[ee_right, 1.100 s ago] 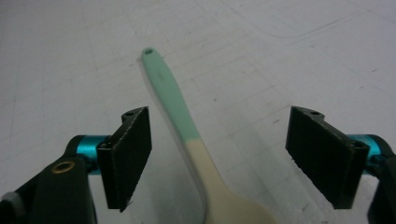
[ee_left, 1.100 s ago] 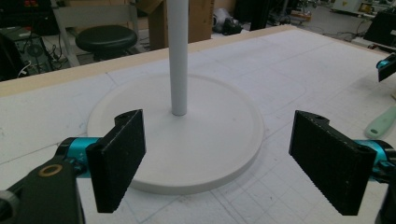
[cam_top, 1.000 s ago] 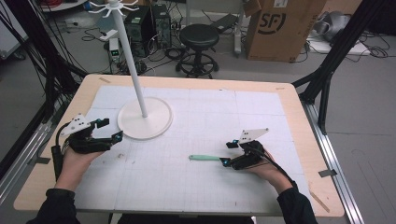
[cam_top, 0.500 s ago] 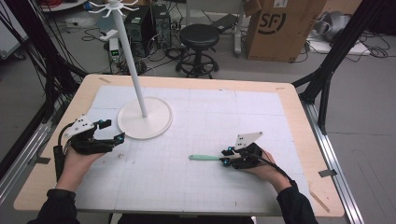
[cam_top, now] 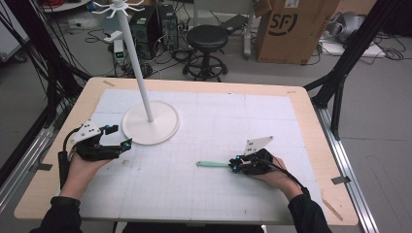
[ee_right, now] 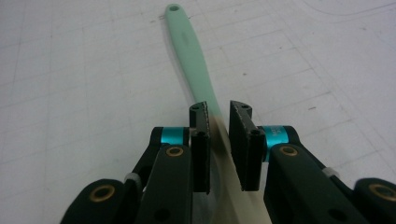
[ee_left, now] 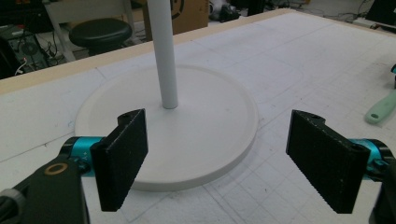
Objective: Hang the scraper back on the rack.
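Observation:
A mint-green utensil (cam_top: pixel 211 164) lies flat on the white mat, its handle pointing left. My right gripper (cam_top: pixel 234 164) is at the utensil's right end. In the right gripper view the jaws of the right gripper (ee_right: pixel 218 135) are shut on the utensil (ee_right: pixel 187 42) where the green handle turns cream. A white stand with a round base (cam_top: pixel 150 127) and a tall pole (cam_top: pixel 138 63) rises at the left. My left gripper (cam_top: pixel 120 136) rests just left of the base, open. In the left gripper view the left gripper (ee_left: pixel 217 163) has its pads wide apart facing the base (ee_left: pixel 196 140), with nothing between them.
The white gridded mat (cam_top: pixel 272 116) covers a wooden table (cam_top: pixel 311 104). The stand's top carries hooks (cam_top: pixel 116 6). Beyond the far edge are a black stool (cam_top: pixel 206 39), a cardboard box (cam_top: pixel 291 29) and floor cables. Black frame posts flank the table.
My right gripper slid left along the mat onto the end of the green utensil. The left gripper shifted slightly toward me beside the stand base.

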Available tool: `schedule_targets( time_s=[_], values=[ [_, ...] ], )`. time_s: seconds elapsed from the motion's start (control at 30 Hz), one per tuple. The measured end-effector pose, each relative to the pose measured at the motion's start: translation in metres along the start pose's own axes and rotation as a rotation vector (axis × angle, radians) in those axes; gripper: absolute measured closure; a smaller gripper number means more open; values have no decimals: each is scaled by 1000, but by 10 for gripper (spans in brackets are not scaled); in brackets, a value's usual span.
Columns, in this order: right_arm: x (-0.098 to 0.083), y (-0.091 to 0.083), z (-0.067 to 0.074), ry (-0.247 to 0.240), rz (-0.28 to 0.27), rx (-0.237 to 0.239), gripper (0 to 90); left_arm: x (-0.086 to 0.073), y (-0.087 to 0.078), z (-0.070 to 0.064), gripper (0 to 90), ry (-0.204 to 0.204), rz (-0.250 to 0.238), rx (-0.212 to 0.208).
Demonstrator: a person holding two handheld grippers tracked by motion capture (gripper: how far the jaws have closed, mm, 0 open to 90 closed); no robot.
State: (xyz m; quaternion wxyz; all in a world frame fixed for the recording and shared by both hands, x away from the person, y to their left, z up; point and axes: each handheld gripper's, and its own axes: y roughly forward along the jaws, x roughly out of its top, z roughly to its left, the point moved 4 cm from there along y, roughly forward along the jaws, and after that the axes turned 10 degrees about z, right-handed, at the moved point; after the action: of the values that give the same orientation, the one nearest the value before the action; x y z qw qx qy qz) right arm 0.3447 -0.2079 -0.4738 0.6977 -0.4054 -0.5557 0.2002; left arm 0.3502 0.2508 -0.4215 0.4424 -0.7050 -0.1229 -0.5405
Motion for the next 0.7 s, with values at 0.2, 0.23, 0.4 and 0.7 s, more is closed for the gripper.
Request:
schedule_targets(
  time_s=[0.2,0.23,0.4,0.7],
  values=[
    [1,-3,-4,60,-2,8,814,0,2,-2,215,11,4,-3],
    [2,-5,-4,70,-4,4,814,0,2,-2,215,11,4,-3],
    [16,-17,-5,112,-60,-1,814,0,1,-1,215,-1,6,-6],
    [48,-40,-10,167,-162,18,815,-1,0,0,197,-23,7,-19]
  ],
)
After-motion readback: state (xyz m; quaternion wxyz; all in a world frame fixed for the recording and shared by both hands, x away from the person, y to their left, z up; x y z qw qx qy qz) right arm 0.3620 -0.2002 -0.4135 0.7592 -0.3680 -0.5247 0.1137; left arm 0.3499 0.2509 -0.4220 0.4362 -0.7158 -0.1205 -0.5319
